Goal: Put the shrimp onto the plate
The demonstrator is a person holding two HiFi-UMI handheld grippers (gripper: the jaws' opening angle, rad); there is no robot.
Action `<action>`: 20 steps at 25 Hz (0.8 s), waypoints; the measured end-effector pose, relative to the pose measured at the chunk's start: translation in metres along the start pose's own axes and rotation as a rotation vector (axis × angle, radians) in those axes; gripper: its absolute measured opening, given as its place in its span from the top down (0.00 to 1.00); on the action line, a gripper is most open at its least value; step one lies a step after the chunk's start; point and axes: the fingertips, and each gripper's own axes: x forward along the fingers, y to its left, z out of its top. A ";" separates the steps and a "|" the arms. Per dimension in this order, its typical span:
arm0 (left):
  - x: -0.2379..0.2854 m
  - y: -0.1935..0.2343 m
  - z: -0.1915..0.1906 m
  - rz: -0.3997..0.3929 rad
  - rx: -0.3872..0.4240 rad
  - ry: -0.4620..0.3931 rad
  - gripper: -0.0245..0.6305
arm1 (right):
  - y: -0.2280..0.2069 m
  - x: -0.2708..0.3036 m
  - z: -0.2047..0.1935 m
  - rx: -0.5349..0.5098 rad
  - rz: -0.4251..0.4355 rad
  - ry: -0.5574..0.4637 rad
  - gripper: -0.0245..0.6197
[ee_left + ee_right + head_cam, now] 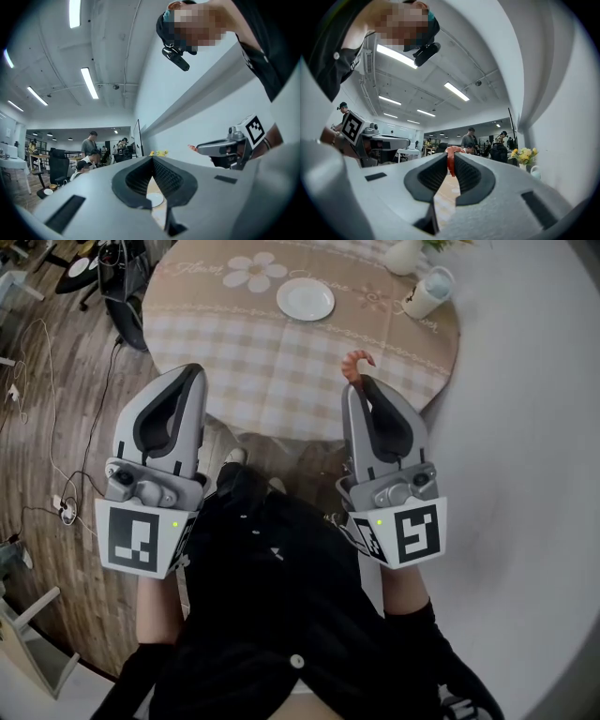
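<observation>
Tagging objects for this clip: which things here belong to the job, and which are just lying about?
Job: shrimp, clamped in the right gripper; white plate, empty, on the table.
Lying about: white cup; vase; left gripper, shut on nothing.

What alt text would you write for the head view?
Seen from above, the right gripper pinches an orange shrimp at its tips, short of a white plate on a round table. The left gripper is shut and empty.

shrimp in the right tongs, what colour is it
Orange-red; the shrimp shows best in the right gripper view, pinched between the right tongs.
</observation>
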 end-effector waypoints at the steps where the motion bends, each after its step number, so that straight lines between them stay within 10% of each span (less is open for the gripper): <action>1: 0.004 0.004 -0.001 -0.011 -0.002 -0.003 0.96 | 0.000 0.004 -0.001 -0.002 -0.011 0.005 0.91; 20: 0.055 0.100 -0.024 -0.262 -0.002 -0.025 0.96 | 0.018 0.098 -0.007 -0.034 -0.244 0.058 0.91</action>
